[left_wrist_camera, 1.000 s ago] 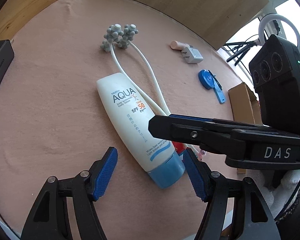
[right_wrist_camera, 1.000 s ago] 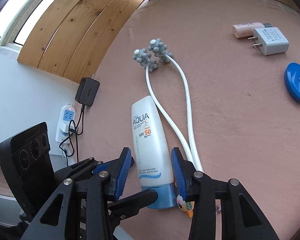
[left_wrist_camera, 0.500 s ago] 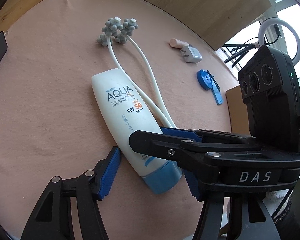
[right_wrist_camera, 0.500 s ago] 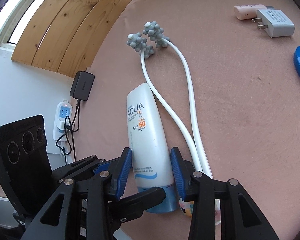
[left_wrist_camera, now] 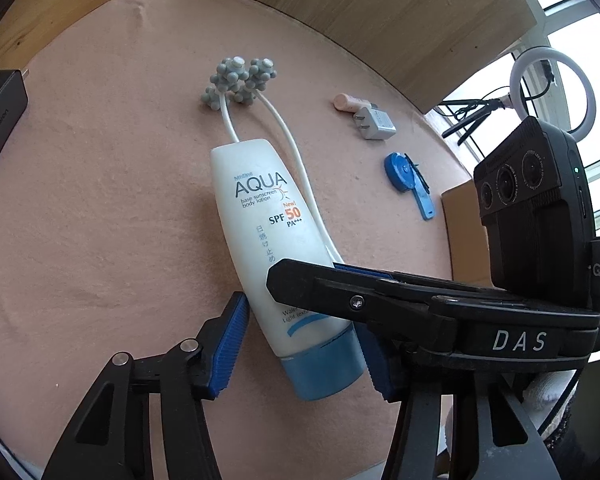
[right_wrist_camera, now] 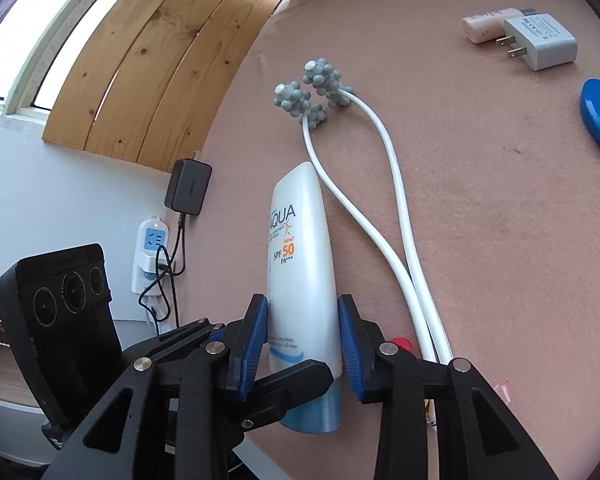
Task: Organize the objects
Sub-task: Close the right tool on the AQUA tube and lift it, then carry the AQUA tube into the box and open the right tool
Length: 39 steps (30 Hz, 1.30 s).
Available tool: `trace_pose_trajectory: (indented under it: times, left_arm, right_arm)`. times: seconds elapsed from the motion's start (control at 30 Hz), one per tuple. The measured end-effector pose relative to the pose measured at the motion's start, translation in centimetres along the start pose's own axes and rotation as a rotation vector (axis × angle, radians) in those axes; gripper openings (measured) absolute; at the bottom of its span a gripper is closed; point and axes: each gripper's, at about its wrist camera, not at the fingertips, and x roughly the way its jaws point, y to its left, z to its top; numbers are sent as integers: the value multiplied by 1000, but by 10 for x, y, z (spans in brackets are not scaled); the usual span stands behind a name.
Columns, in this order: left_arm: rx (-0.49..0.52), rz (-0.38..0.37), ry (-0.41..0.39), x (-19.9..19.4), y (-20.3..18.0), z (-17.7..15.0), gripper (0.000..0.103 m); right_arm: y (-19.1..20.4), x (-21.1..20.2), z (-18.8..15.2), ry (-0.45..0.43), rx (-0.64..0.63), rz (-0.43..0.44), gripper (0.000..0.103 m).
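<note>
The sunscreen tube (left_wrist_camera: 272,248) is lying flat on the pink cloth (left_wrist_camera: 100,200), cap end near, flat end far. It is straddled near the cap by both grippers at once. The right gripper (right_wrist_camera: 302,338) has its blue pads pressed against the tube's two sides, so a pinch on the tube is judged to be made there. The left gripper (left_wrist_camera: 300,344) has its jaws spread a little wider than the tube, one pad just beside the body and the other partly hidden, so a firm hold cannot be told. The low grip by the cap is probably chosen because the tube is stiffest there.

Just right of the tube, the white massager (right_wrist_camera: 380,184) is laid with its stems alongside; one stem passes under the tube's far end. A lift straight up is therefore favoured over a sideways drag. Open cloth is left on the left, up to the black charger (left_wrist_camera: 0,120) by the edge. The table's near edge is close beneath the cap.
</note>
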Motion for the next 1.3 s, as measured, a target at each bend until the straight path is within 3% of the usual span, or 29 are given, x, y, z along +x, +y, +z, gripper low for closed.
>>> trace_pose_trajectory:
  times: [0.1,0.33,0.6,0.87,1.0,1.3]
  left_arm:
    - [19,-19,-12,-8,-10,3,56]
    - [88,-75,-12,-3,-53,11,56]
    - [188,-149,22,18,-118,12,55]
    - [295,-206,70,46,-186,2,55]
    - [346,-240,98,63,-223,-7,55]
    - [413,-304,175,106,-280,-27,55]
  right_arm:
    - [0,-14,-2,-41,5,42,32]
    - [-10,-59,-12,-135,11,22,32]
    - [-47,-121,-33,-255,87,24,30]
    - [-90,-175,-63,-363,163,-23,30]
    - [-108,-205,-82,-425,234,-109,30]
    - [-143,-249,-117,-495,334,-171,29]
